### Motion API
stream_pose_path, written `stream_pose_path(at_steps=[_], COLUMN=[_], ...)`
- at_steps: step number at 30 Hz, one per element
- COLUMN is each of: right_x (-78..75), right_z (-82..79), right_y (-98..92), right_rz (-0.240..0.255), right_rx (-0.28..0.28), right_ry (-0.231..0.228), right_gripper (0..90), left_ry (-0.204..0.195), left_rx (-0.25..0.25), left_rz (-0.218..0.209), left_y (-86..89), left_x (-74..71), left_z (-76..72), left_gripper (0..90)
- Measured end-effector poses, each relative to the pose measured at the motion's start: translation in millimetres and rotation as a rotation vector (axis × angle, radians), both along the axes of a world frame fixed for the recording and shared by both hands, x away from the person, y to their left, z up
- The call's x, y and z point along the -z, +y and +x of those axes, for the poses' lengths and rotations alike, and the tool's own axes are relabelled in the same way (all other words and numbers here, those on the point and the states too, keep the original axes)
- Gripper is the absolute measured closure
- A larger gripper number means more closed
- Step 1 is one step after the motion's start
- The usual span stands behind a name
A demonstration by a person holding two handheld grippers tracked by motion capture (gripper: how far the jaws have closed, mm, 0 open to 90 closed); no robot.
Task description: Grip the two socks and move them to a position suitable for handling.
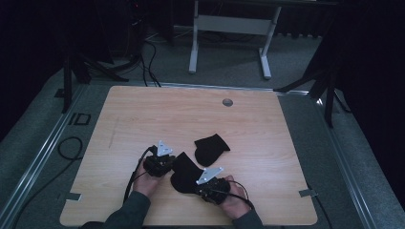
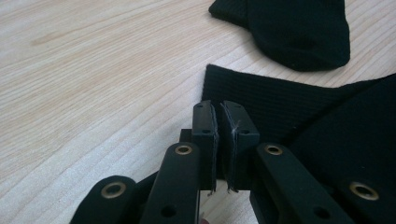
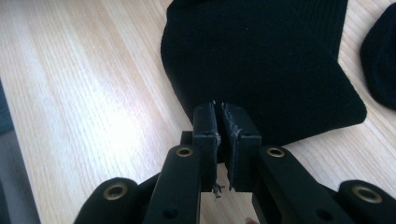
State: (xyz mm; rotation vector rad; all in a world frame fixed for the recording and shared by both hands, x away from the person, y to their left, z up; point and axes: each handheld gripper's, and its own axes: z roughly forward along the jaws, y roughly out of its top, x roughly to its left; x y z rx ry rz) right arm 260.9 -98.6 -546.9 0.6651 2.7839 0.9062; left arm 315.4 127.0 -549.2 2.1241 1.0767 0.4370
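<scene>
Two black socks lie on the wooden table [image 1: 157, 114]. The nearer sock [image 1: 184, 171] [image 2: 289, 107] [image 3: 261, 60] lies crumpled between my two grippers. My left gripper [image 1: 173, 163] [image 2: 219, 108] is at its left side, jaws pressed together on the ribbed cuff edge. My right gripper [image 1: 196, 183] [image 3: 220, 108] comes from the lower right, jaws shut on the sock's near edge, with loose fibres showing at the pads. The second sock [image 1: 211, 149] [image 2: 294, 32] [image 3: 380, 56] lies flat just beyond, touched by neither gripper.
A round cable hole [image 1: 228, 102] sits near the table's far edge. Metal brackets [image 1: 308, 192] stick out at both front corners. Cables [image 1: 71, 148] loop on the floor at left. A desk frame [image 1: 229, 24] and dark stands are behind the table.
</scene>
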Motion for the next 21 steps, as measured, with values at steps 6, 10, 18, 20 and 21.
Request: stream_pose_path(at_steps=[6,10,18,20,21], right_x=[-0.5,-1.3,-1.6,-2.6,-2.6], right_z=[1.9,6.7,19.1,21.0,21.0], right_y=[-9.3,-19.0,-38.6,-41.4,-41.4], right_rz=[0.0,-0.008,-0.007,-0.029,-0.029], right_rx=[0.001,0.028,0.168,0.203,0.203], right_ry=[0.009,0.008,-0.003,-0.027,-0.027], right_gripper=[83.7,83.6,84.3,83.9,83.9], left_ry=[-0.003,0.001,0.03,0.037,0.037], left_rx=[0.058,0.077,0.094,0.099,0.099], left_rz=[0.063,0.081,0.049,0.038,0.038], left_y=[-10.1,-13.2,-12.5,-13.7,-13.7], left_x=[3.5,4.1,4.3,4.7,4.7], left_z=[-2.8,-4.8,-12.3,-15.7,-15.7], left_gripper=[82.7,82.3,82.1,81.6,80.6])
